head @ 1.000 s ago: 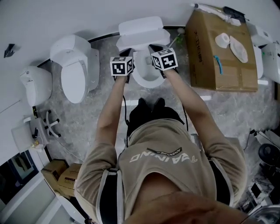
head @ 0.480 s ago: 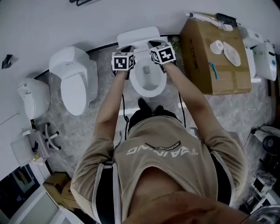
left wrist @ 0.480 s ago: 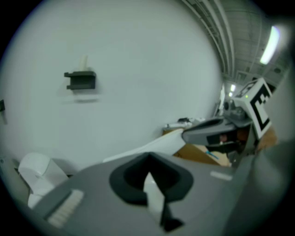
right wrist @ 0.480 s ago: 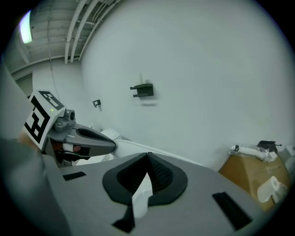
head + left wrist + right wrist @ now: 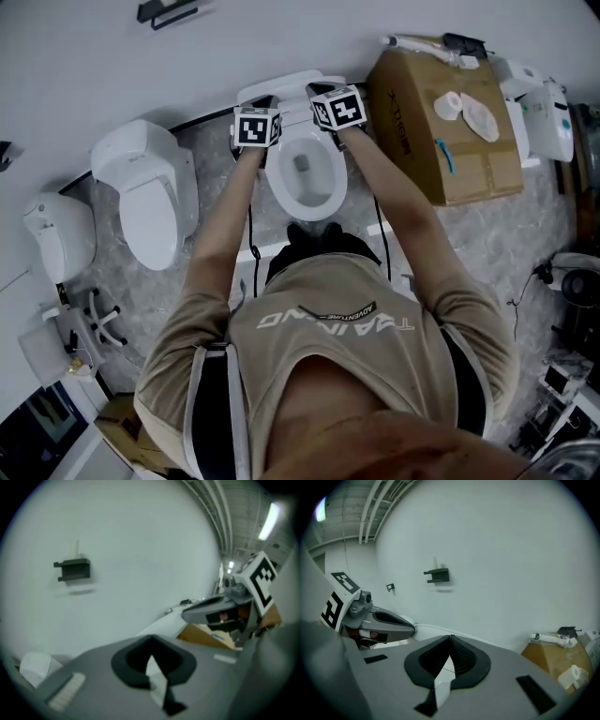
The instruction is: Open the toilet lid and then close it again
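Grey speckled floor (image 5: 211, 178) meets a plain white wall (image 5: 300, 33), and white fixtures stand along that wall. Among them are the toilet being worked on, a second toilet (image 5: 145, 202) with its cover down to the person's left, and a cardboard box (image 5: 441, 122) at the right. A black bracket (image 5: 169, 11) is fixed high on the wall.

The toilet lid (image 5: 286, 86) stands raised at the back edge of the open bowl (image 5: 302, 178), close against the wall. The left gripper (image 5: 151, 654) and right gripper (image 5: 449, 660) each have their jaws pinched narrow onto a thin white edge. Going by the head view, this is the lid's rim, with one gripper at each side.

The opening part looks done, and lowering would come next. The slim, smooth rim could slip out of one pinch, so that the lid twists or drops hard onto the bowl. An uneven pull between the two arms would cause that.
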`<state>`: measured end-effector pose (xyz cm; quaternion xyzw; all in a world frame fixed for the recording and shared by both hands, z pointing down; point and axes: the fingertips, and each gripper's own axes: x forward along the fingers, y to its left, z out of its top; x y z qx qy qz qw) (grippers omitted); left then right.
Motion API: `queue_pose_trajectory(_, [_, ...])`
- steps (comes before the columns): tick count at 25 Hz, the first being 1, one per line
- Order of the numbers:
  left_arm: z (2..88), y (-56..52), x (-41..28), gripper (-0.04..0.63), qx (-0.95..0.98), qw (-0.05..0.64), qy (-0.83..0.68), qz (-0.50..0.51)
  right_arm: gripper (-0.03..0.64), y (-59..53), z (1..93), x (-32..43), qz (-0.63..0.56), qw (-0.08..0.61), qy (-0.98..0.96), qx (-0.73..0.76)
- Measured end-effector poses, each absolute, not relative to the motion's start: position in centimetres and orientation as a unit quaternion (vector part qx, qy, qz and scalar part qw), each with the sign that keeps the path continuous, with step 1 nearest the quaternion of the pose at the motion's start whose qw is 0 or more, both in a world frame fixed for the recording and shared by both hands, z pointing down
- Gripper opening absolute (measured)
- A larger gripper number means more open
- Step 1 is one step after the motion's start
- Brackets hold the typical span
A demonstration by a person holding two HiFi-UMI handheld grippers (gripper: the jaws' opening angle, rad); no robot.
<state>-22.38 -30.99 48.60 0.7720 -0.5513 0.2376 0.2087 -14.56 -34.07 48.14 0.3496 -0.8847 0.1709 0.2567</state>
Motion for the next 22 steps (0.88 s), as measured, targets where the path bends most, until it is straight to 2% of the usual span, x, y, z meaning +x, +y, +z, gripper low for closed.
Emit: queue_pose_trajectory(22, [46.1,-41.2,-26.6,0.002,0.724,0.240,-0.608,0.217,0.011,-44.3,45.4,-18.4,0.127,0.224,-0.919,0.299])
